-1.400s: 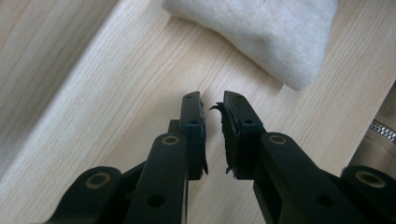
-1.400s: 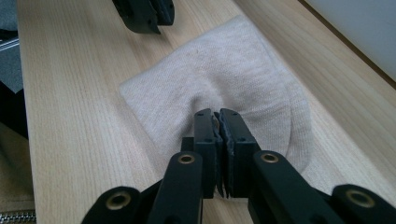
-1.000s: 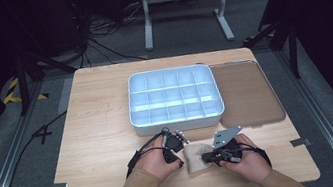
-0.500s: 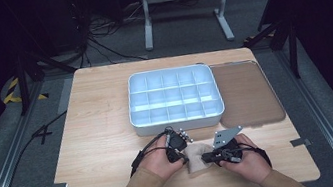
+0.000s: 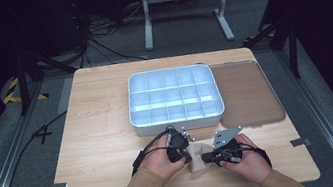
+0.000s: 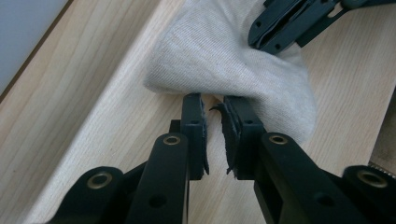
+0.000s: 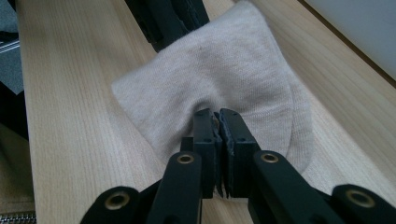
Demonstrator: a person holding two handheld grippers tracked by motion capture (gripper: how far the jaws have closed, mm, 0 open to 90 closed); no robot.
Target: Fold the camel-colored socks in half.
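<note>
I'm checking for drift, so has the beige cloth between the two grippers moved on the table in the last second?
No. In the high view the beige cloth lies at the same spot in front of the white compartment tray, pinched between both grippers.

Bright light falls on the wooden table while the floor around it stays dark, and up close the black jaws look a bit blurry.

A small beige knit sock lies crumpled on the wooden table's near edge, just in front of the white compartment tray. Its fabric is bunched, lifted slightly at two pinched edges.
</note>
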